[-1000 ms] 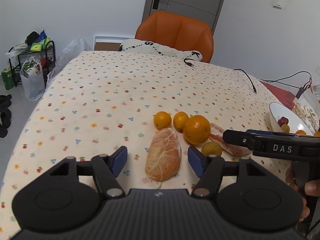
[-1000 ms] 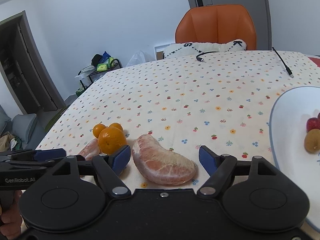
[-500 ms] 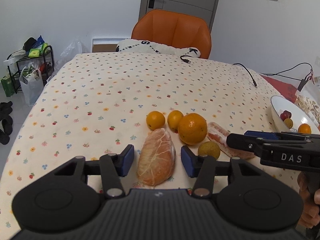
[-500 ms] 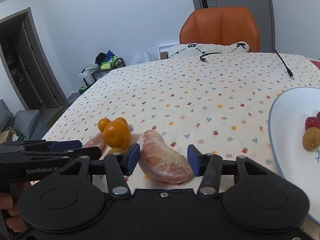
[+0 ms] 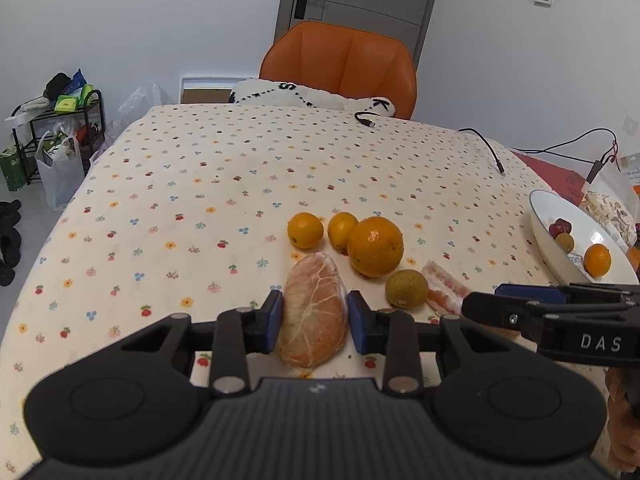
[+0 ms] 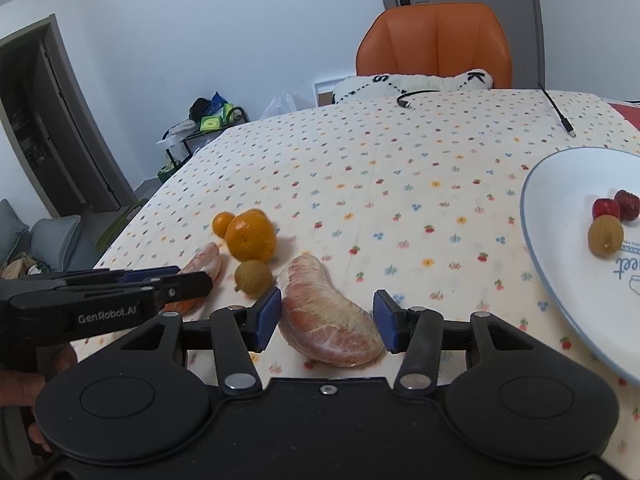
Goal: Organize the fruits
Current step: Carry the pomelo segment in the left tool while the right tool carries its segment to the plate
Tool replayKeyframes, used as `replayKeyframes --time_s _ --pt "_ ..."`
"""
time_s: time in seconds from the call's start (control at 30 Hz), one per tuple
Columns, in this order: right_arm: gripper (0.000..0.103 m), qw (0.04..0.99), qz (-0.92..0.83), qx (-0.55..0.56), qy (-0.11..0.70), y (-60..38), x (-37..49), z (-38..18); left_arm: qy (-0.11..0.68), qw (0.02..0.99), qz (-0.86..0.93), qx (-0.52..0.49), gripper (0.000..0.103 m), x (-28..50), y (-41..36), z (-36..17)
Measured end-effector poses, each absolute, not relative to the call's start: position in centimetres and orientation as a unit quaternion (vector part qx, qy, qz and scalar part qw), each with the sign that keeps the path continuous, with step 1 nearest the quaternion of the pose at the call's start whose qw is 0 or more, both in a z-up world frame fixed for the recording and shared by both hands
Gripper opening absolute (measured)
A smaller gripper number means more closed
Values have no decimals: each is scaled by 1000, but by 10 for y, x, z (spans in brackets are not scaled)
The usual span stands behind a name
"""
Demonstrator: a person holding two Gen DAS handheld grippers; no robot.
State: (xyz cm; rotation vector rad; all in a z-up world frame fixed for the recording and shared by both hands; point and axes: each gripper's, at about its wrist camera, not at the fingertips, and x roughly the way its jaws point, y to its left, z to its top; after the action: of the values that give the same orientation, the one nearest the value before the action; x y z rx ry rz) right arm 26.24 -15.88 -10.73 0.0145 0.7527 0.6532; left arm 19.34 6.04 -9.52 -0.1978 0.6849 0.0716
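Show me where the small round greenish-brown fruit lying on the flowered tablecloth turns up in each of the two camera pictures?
Left wrist view: the small round greenish-brown fruit sits right of centre, just below the large orange.
Right wrist view: the same fruit sits left of centre, again just below the large orange.
Shared landmark: the orange chair behind the table's far edge.

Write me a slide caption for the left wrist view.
Left claw closing around a peeled pomelo segment beside oranges on a floral tablecloth.
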Motion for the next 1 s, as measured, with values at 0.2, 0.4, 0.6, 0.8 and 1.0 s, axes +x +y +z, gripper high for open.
replayKeyframes --time_s 0.2,0.4,0.6,0.8,1.0 --pt "52 881 317 -4 350 -157 259 -106 334 936 34 -103 33 188 62 -93" --pt "52 879 323 -1 350 -155 263 -109 328 938 31 -107 33 184 64 -88" --pt "53 876 330 -10 352 -147 264 -110 324 939 31 -113 33 182 68 -85" --pt "59 875 335 -41 347 -138 258 -110 321 939 32 -121 33 181 74 -85" --pt "59 865 357 -55 349 -139 249 -109 323 938 29 -123 33 182 72 -86"
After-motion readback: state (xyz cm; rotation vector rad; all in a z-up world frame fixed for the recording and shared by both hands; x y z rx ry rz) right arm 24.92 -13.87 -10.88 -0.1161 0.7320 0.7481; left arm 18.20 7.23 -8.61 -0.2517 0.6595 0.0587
